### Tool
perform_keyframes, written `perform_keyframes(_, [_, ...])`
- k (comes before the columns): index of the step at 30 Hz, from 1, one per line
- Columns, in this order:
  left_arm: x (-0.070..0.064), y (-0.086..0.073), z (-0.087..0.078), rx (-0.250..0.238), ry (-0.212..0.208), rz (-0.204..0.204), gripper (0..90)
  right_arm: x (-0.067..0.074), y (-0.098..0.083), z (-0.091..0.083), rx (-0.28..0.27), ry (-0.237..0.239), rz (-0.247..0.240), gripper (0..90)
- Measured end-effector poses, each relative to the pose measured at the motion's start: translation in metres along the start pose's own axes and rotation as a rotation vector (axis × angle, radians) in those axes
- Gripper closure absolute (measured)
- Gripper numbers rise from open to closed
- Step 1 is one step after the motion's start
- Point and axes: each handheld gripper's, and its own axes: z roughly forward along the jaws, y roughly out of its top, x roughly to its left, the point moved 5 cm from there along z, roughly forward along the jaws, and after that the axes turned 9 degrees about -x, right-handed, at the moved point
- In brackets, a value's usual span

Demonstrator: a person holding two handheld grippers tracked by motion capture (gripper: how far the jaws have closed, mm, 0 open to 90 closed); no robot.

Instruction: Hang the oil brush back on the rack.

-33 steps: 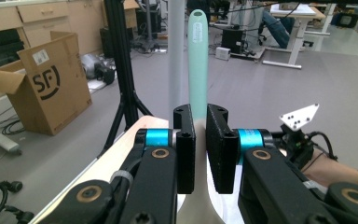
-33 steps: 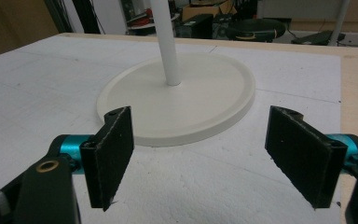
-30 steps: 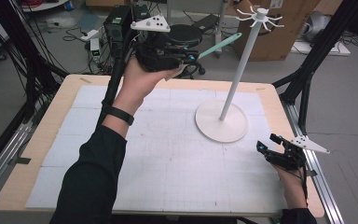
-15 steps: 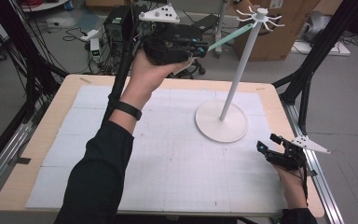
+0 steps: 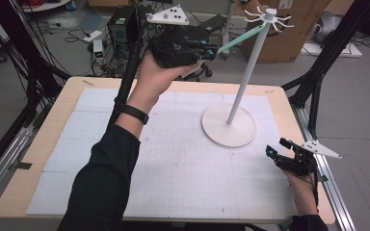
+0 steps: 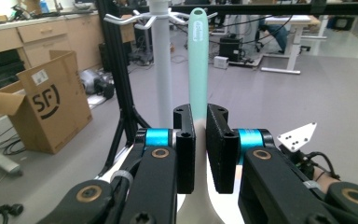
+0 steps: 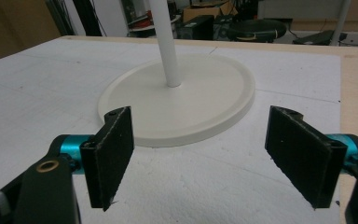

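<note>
Raised at eleven o'clock of the table [image 5: 38, 144], the left gripper [image 5: 211, 50] clamps a slim mint-green utensil handle [image 5: 241, 38] whose tip meets the white hook stand [image 5: 253, 62], while the right gripper [image 5: 274, 155] rests wide open at four o'clock.

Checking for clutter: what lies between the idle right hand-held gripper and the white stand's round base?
Nothing: in the right gripper view, bare white foam mat separates the right hand-held gripper from the round white base.
</note>
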Motion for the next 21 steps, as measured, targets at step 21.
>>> perform_keyframes(21, [0.010,-0.009,0.008,0.039,0.088,0.013,82.2,-0.001,0.001,-0.002,-0.006,-0.003,0.006,23.0])
